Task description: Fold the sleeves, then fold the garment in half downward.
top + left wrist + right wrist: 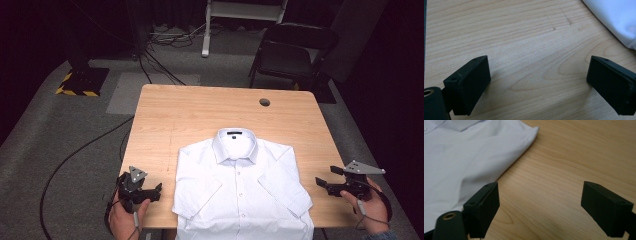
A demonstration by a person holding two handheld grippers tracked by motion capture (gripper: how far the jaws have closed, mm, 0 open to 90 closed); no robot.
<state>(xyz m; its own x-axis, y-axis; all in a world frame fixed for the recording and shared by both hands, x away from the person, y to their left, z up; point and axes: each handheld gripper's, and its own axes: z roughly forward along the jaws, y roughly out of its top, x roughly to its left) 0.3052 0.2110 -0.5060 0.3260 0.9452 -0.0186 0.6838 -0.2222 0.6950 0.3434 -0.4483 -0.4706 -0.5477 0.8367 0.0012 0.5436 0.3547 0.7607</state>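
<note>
White short-sleeved button-up shirt (242, 192) lies flat and smooth at the near edge of the pale wood-grain tabletop (200, 112), hem hanging slightly over. Left gripper (152, 192) and right gripper (325, 181) both sit wide open with blocky black jaws, one off each sleeve, not touching the fabric.

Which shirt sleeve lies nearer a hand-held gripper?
The sleeve on the right side of the high view: the right hand-held gripper sits close beside it, while the left hand-held gripper stands farther from the other sleeve.

The right gripper (540, 207) holds its jaws wide apart over bare tabletop (574, 157); the white shirt (466, 162) spreads toward ten o'clock.
</note>
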